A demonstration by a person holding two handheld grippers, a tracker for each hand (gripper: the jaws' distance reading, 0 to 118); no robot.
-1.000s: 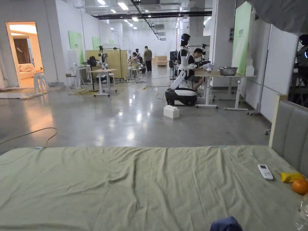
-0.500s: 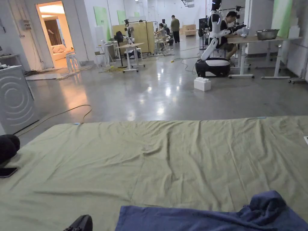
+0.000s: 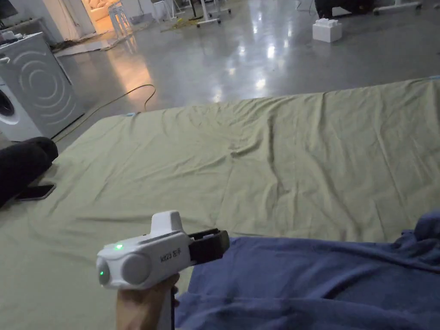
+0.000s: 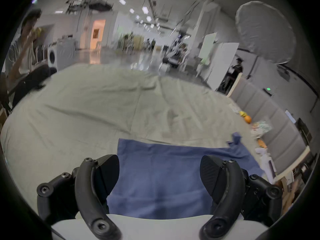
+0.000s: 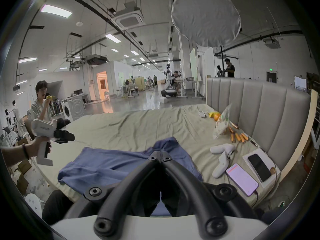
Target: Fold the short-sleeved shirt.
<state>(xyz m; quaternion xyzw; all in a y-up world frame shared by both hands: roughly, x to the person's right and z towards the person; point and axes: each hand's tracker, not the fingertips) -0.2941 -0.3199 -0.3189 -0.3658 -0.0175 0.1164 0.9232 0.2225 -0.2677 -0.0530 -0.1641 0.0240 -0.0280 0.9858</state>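
A blue short-sleeved shirt (image 3: 309, 283) lies spread on the green bed sheet (image 3: 258, 150) near its front edge. It also appears in the left gripper view (image 4: 161, 178) and the right gripper view (image 5: 112, 164). A hand holds my left gripper (image 3: 223, 242) just above the shirt's left edge, its jaws open (image 4: 159, 159) with nothing between them; the right gripper view shows it too (image 5: 69, 137). My right gripper (image 5: 160, 154) is shut on a bunched fold of the shirt at its right side, which rises in a peak.
A padded headboard (image 5: 259, 108) borders the bed on the right, with phones (image 5: 242, 179), white controllers (image 5: 223, 148) and fruit and snacks (image 5: 216, 117) beside it. On the left are a dark phone (image 3: 36, 192), a washing machine (image 3: 34, 86) and a seated person (image 5: 40, 105).
The head camera has tilted down and left, so more of the shirt shows. My left gripper has come up into the head view by the shirt's left edge.
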